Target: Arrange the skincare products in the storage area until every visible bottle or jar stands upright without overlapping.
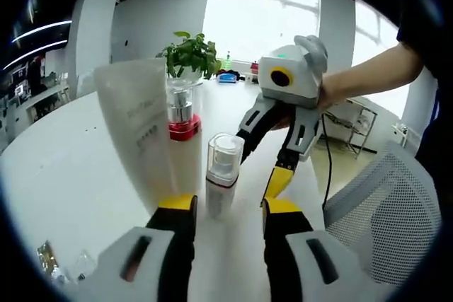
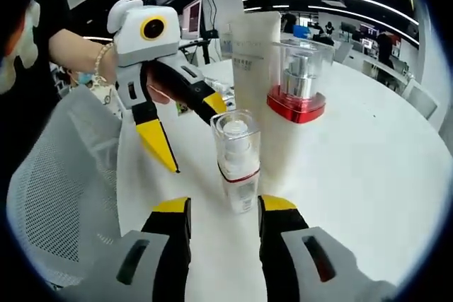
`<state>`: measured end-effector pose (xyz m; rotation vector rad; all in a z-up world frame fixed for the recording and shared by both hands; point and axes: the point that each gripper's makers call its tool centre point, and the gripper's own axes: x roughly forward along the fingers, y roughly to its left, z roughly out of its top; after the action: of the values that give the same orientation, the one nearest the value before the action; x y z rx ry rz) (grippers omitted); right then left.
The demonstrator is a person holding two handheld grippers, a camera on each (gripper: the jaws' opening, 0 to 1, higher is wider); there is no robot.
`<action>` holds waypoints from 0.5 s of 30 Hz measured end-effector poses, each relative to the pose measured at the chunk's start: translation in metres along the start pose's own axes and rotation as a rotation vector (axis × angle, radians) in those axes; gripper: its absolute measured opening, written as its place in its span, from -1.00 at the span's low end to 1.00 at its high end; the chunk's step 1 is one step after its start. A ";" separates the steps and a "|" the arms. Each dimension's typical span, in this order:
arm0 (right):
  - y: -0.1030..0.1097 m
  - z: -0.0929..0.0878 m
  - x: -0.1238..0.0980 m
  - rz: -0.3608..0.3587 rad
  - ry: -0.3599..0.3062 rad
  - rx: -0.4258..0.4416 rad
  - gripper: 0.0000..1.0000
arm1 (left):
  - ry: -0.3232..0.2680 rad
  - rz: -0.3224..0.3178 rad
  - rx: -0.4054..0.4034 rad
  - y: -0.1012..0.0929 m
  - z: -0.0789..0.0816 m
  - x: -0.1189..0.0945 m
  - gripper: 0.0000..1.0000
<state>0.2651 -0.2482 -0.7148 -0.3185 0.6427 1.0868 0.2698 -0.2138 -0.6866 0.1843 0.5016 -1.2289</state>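
Small clear-capped plastic pump bottle [image 1: 223, 173] stands upright on glossy white table [image 1: 64, 167], between spread left gripper [image 1: 228, 211] jaws; tall frosted tube [image 1: 141, 129] at ten o'clock. Right gripper [image 2: 223, 211] likewise spread.

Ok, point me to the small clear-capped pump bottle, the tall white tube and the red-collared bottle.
Small pump bottle [image 2: 238, 167]: right gripper view, on its body below the clear cap.
Tall white tube [image 1: 141, 129]: left gripper view, mid front face.
Red-collared bottle [image 2: 296, 107]: right gripper view, on the red collar.
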 end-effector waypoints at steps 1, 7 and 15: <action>0.002 -0.001 0.000 -0.003 -0.004 0.004 -0.22 | 0.001 0.000 -0.001 0.000 0.000 -0.001 -0.36; 0.012 -0.004 -0.004 -0.026 -0.012 0.038 -0.10 | 0.010 0.019 -0.012 -0.004 -0.006 -0.014 -0.25; 0.025 -0.004 -0.007 -0.047 -0.020 0.081 0.06 | 0.011 0.060 -0.037 -0.006 -0.014 -0.034 -0.10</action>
<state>0.2388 -0.2447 -0.7118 -0.2518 0.6563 1.0148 0.2522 -0.1811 -0.6826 0.1737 0.5246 -1.1599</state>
